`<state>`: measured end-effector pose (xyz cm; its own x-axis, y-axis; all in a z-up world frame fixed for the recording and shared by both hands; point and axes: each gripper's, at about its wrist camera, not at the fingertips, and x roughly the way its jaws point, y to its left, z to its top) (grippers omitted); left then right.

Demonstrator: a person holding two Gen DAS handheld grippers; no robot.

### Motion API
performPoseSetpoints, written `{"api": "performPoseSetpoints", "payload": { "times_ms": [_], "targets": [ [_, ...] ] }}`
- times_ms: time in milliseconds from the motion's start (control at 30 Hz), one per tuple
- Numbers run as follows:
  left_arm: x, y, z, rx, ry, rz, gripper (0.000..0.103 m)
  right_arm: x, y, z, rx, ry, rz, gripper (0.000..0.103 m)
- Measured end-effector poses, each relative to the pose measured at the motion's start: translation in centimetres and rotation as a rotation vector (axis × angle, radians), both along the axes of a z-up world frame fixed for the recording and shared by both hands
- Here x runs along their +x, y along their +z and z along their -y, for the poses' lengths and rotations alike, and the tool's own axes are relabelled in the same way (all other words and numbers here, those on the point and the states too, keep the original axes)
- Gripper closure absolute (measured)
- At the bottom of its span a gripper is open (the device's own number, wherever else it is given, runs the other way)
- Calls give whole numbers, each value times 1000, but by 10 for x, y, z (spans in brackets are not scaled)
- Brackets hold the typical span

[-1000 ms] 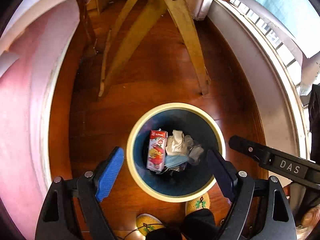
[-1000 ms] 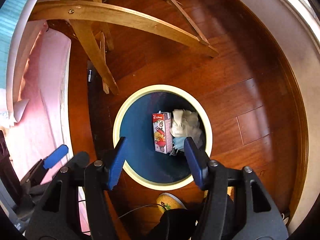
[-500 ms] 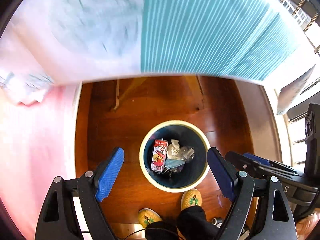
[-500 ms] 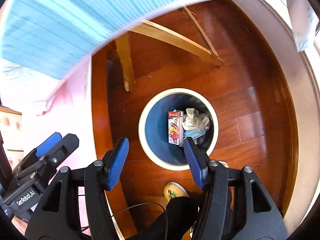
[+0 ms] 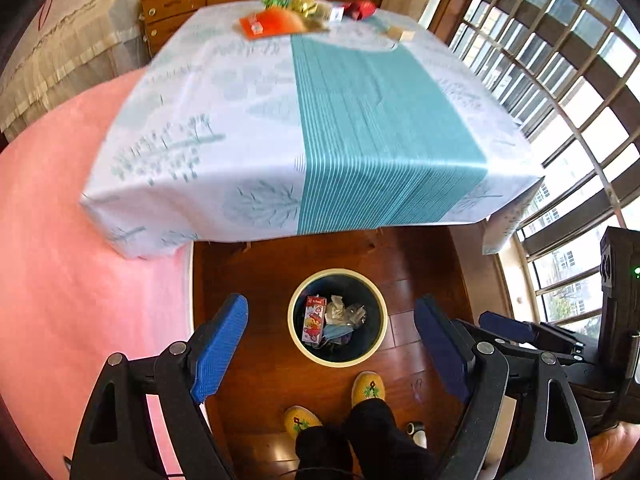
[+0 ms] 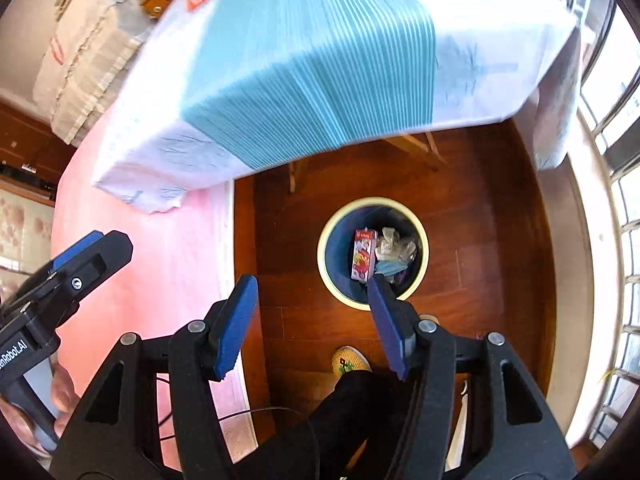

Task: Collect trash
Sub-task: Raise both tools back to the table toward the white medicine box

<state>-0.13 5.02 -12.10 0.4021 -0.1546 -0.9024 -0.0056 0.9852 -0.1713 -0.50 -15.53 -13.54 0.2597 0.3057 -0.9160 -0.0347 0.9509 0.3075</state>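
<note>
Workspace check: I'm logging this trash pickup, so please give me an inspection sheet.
Surface: table under a white and teal cloth.
Job's things: bin on the wood floor holds a red carton and crumpled wrappers.
Clutter: orange packet and other litter at the table's far edge.
Grippers: left hand-held gripper open, empty; right hand-held gripper open, empty.
Cables: thin black cable by the person's leg.
Surroundings: pink bedding, barred window, wooden drawers.

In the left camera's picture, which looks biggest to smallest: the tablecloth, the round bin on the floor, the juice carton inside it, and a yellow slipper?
1. Tablecloth, by far.
2. Bin.
3. and 4. Juice carton and slipper look about alike; the carton lies deeper and farther from the camera, so no ranking.
</note>
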Motion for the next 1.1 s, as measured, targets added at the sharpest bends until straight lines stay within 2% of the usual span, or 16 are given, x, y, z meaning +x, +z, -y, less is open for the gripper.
{"api": "performPoseSetpoints", "payload": {
  "times_ms": [367,600,833,1100],
  "targets": [
    [-26,121,-25,0,-52,128,16,-26,128,-16,-70,29,205,48],
    [-17,164,-38,-32,-51,193,17,-25,182,-26,-86,30,299,48],
    [2,190,-37,-12,-71,243,16,-3,199,-33,-88,28,329,48],
    [45,197,-44,10,-56,257,16,43,191,-43,-84,56,337,48]
  ]
}}
